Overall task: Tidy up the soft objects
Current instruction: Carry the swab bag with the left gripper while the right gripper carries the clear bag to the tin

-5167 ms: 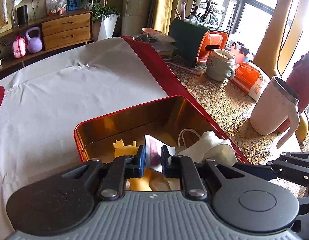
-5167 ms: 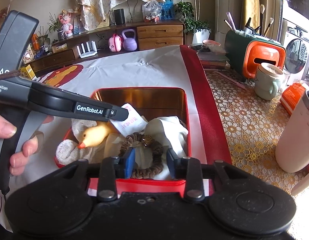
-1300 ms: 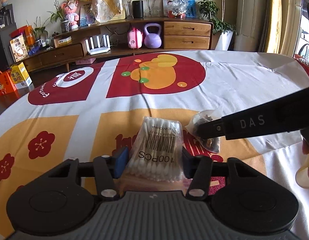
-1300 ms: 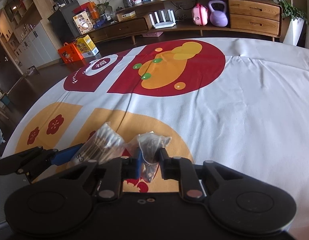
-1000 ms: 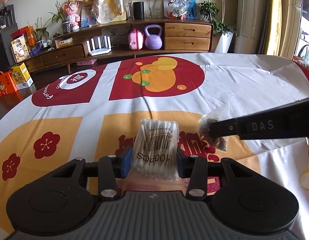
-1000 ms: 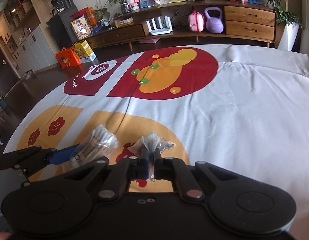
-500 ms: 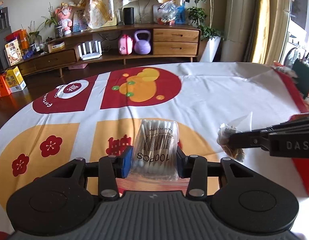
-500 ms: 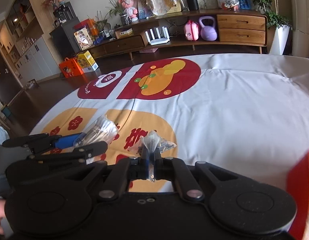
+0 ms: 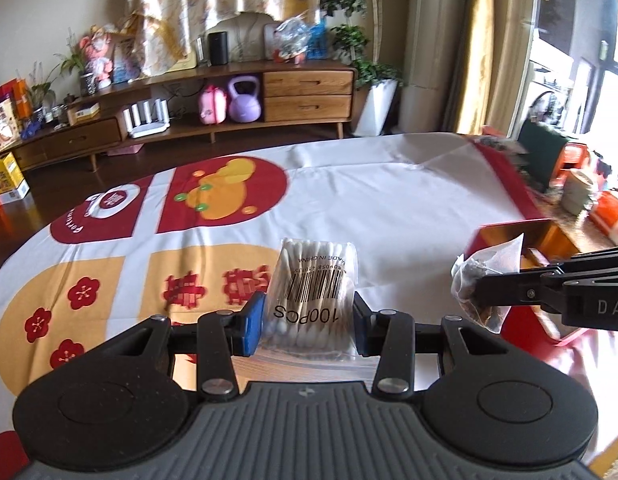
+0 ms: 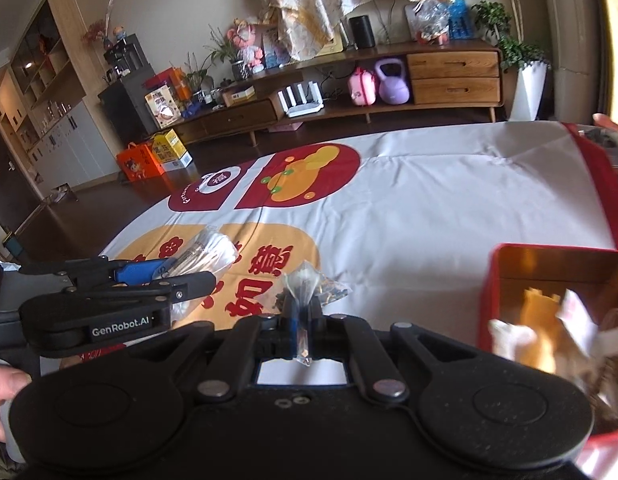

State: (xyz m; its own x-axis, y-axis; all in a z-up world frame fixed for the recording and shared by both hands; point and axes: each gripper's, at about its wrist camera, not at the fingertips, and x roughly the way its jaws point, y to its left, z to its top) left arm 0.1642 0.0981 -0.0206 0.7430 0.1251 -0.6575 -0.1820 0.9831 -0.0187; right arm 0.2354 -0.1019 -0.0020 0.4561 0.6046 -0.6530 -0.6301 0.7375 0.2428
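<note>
My left gripper point(image 9: 308, 320) is shut on a clear pack of cotton swabs point(image 9: 313, 288) marked 100PCS, held above the printed cloth. My right gripper point(image 10: 302, 312) is shut on a small clear bag point(image 10: 305, 286) with dark bits inside; the same small bag point(image 9: 487, 276) shows at the right of the left wrist view. The red tin box point(image 10: 549, 256) with a gold inside lies at the right, holding a yellow soft toy point(image 10: 539, 308) and white cloth point(image 10: 509, 334). In the left wrist view the red tin box point(image 9: 509, 236) sits behind the right gripper's arm.
A white cloth point(image 9: 389, 200) with red and yellow prints covers the table. A wooden sideboard point(image 9: 229, 120) with toys stands behind. Cups and an orange holder point(image 9: 577, 160) stand at the far right. A hand point(image 10: 1, 392) grips the left tool.
Both grippers have risen from the cloth and swung to the right with their packs. The red tin box has come into view on the right.
</note>
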